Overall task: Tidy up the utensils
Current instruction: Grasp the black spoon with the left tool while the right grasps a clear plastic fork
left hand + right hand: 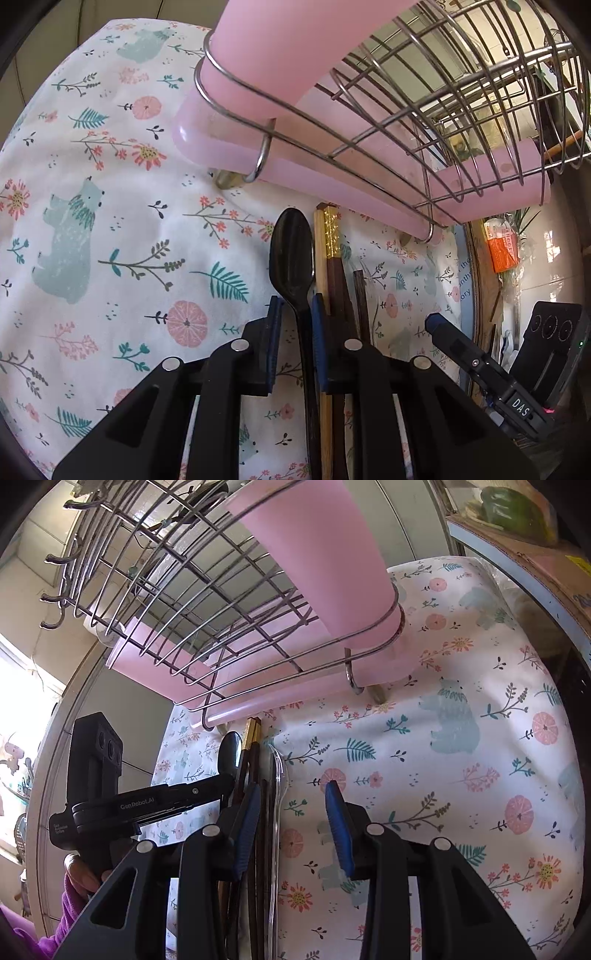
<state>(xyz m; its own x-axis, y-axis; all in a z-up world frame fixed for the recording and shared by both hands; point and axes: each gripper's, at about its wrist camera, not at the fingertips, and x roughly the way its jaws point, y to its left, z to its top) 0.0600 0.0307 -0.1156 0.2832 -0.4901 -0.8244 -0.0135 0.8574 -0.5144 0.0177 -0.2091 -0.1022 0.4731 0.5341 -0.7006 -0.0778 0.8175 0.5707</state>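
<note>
**Utensils lined up below the wire rack**

Readable writing is sparse. In the left wrist view the right gripper (430, 323) at the right edge carries a small label "DAS". In the right wrist view the left gripper (231, 775) shows "GenRobot.AI" along its arm. An orange packet (501, 251) beyond the table edge bears print too small to read.

The surface is a white tablecloth (110, 229) printed with pale blue bears, pink flowers and teal leaves. Past it lie glossy tiles and a bright window.

A wire rack (424, 110) stands at the cloth's far side over a pink drip tray (295, 173). A pink cup (266, 55) sits in the rack's ring holder. Whether anything lies in the basket cannot be told.

The utensils lie side by side in front of the rack: a black spoon (291, 254), then chopsticks (330, 240) with gold-banded ends, then a clear plastic spoon (277, 775).

The left gripper's jaws stand slightly apart around the black spoon's handle, a gap showing at the left pad. The right gripper (291, 823) stands apart, empty, with the clear spoon just inside its left finger.
</note>
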